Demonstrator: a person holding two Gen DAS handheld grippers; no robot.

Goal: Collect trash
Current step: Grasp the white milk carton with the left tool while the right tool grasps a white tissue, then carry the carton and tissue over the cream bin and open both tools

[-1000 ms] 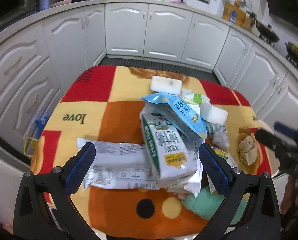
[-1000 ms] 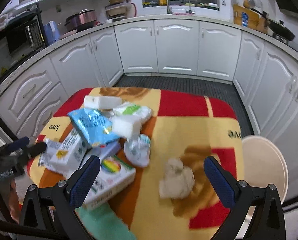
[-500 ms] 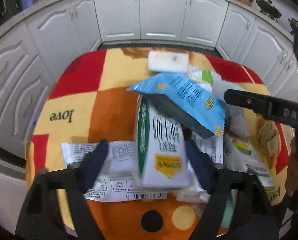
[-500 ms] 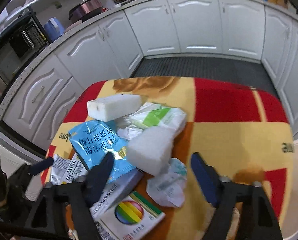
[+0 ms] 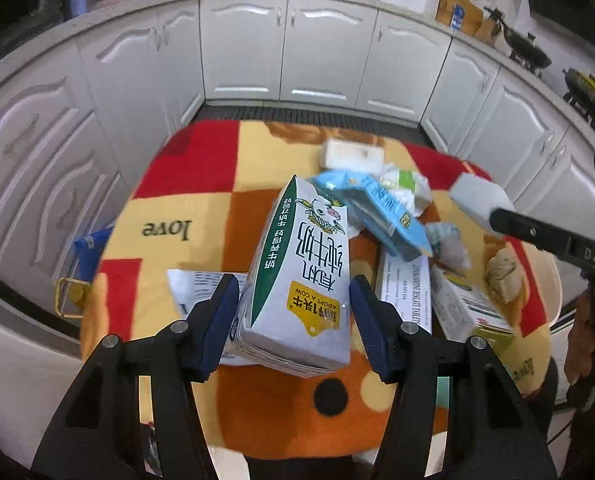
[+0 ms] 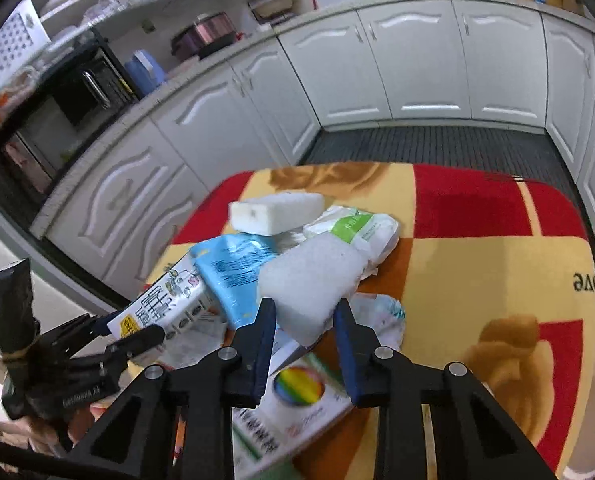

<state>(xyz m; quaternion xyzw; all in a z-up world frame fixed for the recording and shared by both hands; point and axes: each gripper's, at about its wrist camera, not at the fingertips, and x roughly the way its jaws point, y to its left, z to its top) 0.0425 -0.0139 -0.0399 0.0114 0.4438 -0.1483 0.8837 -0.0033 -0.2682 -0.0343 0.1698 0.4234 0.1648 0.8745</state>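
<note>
Left wrist view: checkered blanket-covered table (image 5: 201,200); white kitchen cabinets (image 5: 321,64) behind.

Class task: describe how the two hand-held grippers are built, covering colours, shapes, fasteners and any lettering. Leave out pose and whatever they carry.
Both the left gripper and the right gripper are matte black frames whose two angular arms end in jaws faced with dark blue pads. Round silver bolt heads mark the pivots. Seen side-on from the left wrist camera, the right gripper bears the white letters DAS; from the right wrist camera, the left gripper's side shows small white lettering too blurred to read.
</note>
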